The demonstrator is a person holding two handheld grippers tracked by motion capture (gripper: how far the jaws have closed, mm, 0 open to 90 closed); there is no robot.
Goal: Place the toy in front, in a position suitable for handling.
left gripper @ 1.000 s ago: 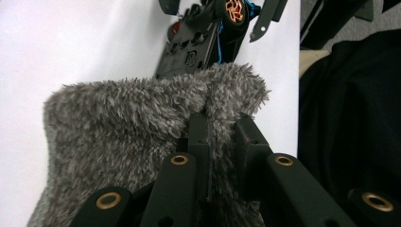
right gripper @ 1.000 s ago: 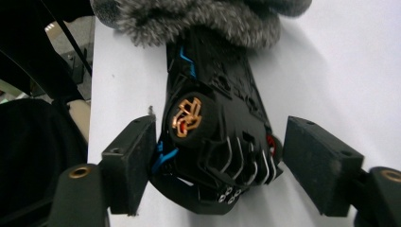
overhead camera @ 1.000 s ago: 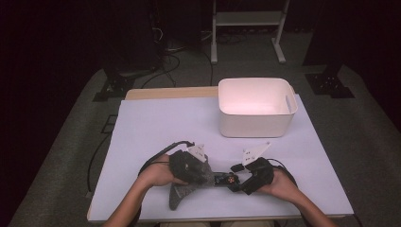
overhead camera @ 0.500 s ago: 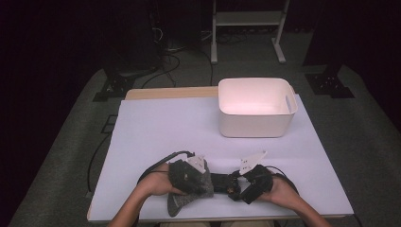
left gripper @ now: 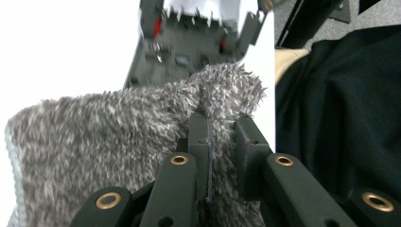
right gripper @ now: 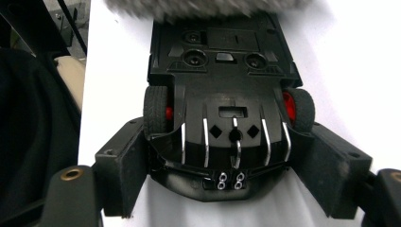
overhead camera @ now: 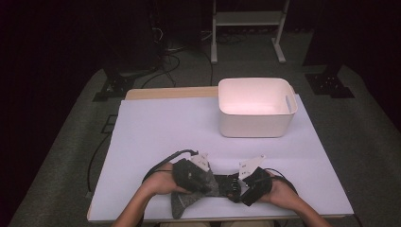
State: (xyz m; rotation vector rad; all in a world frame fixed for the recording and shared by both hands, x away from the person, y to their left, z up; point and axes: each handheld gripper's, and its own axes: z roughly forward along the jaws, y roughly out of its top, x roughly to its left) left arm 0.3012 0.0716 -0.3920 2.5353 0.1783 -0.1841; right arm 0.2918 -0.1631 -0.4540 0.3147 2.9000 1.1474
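Observation:
A black toy car (right gripper: 222, 80) with red wheel hubs is held underside up, its rear between the pads of my right gripper (right gripper: 227, 161). Those jaws have just been closing further on it and press its sides. My left gripper (left gripper: 222, 125) is shut on a fold of a grey fuzzy cloth (left gripper: 104, 127), which lies against the car (left gripper: 189, 52). In the high view both meet near the table's front edge: left gripper (overhead camera: 208, 182), cloth (overhead camera: 187, 201), car (overhead camera: 230, 184), right gripper (overhead camera: 241, 187).
A white plastic bin (overhead camera: 255, 106) stands at the back right of the white table (overhead camera: 165, 127). Cables trail from both grippers. The person's dark clothing lies just beyond the front edge. Stands and cables sit on the dark floor behind.
Both hands have drawn slightly nearer the front edge, still pressed together. The cloth stays in the left gripper and the car in the right.

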